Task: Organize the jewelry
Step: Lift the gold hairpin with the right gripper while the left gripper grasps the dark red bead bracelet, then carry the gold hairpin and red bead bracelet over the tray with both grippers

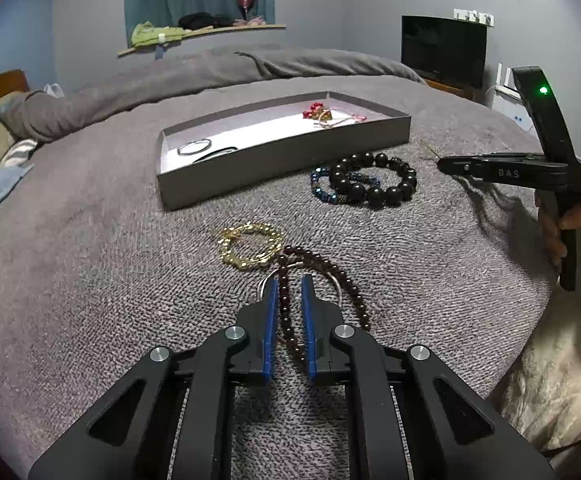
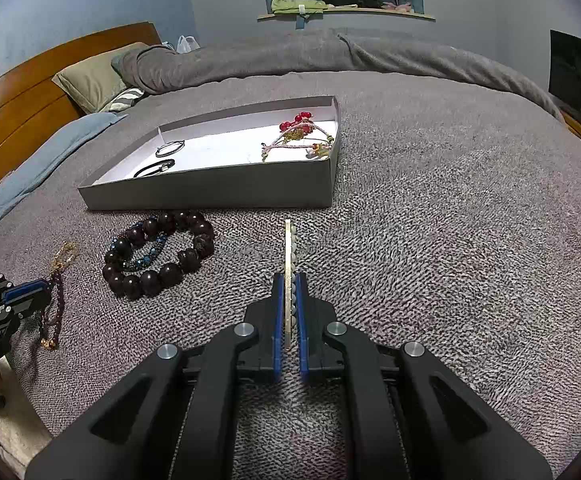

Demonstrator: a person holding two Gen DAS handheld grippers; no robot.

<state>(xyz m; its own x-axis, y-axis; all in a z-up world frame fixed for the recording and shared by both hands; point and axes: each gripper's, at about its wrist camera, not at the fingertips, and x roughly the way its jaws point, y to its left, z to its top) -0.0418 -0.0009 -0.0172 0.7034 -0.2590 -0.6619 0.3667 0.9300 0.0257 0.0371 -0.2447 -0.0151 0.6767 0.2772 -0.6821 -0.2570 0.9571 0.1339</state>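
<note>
On the bed, your left tool [image 1: 290,292] pinches the dark beads [image 1: 322,280]; your right tool [image 2: 289,292] pinches a bangle [image 2: 288,248]. Next, probably carry both to the box [image 2: 210,192].

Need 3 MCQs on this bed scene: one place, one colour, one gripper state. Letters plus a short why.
1. Where does the big dark bead bracelet lie?
A in the tray
B on the blanket beside the tray
C on the shelf

2. What colour are the round beads in the tray?
A red
B green
C white

3. The right gripper is:
A wide open, empty
B closed on a thin pale bracelet
C out of view

Key:
B, it lies on the blanket in front of the tray wall.
A, red beads sit at the tray's far corner.
B, the thin pale bracelet stands clamped between the pads.
</note>
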